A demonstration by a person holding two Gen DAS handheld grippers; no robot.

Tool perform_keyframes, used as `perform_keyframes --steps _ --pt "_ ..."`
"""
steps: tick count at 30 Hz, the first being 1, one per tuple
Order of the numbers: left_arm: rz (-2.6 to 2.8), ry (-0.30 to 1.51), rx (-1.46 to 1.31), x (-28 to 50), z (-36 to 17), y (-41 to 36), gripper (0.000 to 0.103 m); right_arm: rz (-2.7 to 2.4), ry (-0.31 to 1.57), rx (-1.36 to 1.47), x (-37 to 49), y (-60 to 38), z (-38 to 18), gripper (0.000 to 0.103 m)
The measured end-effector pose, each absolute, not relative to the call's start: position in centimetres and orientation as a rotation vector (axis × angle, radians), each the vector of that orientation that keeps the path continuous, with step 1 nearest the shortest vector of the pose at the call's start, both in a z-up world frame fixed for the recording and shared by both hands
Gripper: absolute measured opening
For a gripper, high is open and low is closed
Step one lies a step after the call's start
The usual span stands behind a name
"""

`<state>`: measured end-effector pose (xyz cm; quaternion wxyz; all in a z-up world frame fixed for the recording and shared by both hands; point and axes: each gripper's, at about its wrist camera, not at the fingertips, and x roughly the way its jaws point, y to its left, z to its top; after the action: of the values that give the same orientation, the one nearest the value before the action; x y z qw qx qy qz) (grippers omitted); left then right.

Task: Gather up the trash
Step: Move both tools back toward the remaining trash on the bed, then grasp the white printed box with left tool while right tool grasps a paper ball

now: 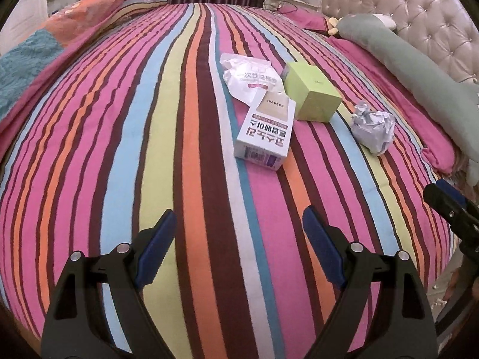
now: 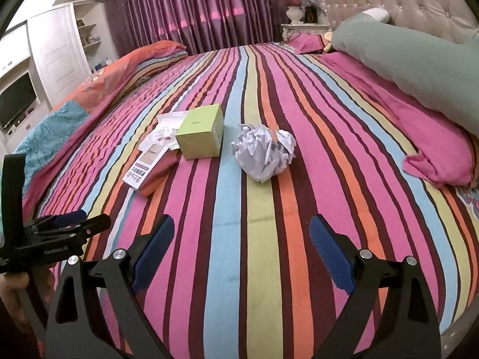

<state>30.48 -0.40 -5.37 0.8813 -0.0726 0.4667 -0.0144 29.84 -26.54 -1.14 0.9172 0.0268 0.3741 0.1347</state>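
Striped in pink, orange, blue and maroon, the bed (image 1: 185,125) carries all the trash untouched near its middle: a white carton (image 1: 265,131) lying flat, a crumpled white wrapper (image 1: 248,79) behind it, a green box (image 1: 311,95) touching both, and a crumpled paper ball (image 1: 372,127) a little apart toward the pillows. The left gripper (image 1: 239,233) and right gripper (image 2: 242,236) both hover short of the pile, fingers spread apart and empty. Judging by this, collecting has not begun; every piece remains to be picked up, and no bin is in view.
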Motion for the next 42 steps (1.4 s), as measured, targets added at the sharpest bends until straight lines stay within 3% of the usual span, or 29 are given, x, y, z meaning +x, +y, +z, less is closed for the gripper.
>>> perform_keyframes --steps 42 --pt "-0.015 1.033 -0.106 42.0 -7.9 -2.0 0.082 0.254 0.958 0.074 42.7 -25.7 -5.5 0.087"
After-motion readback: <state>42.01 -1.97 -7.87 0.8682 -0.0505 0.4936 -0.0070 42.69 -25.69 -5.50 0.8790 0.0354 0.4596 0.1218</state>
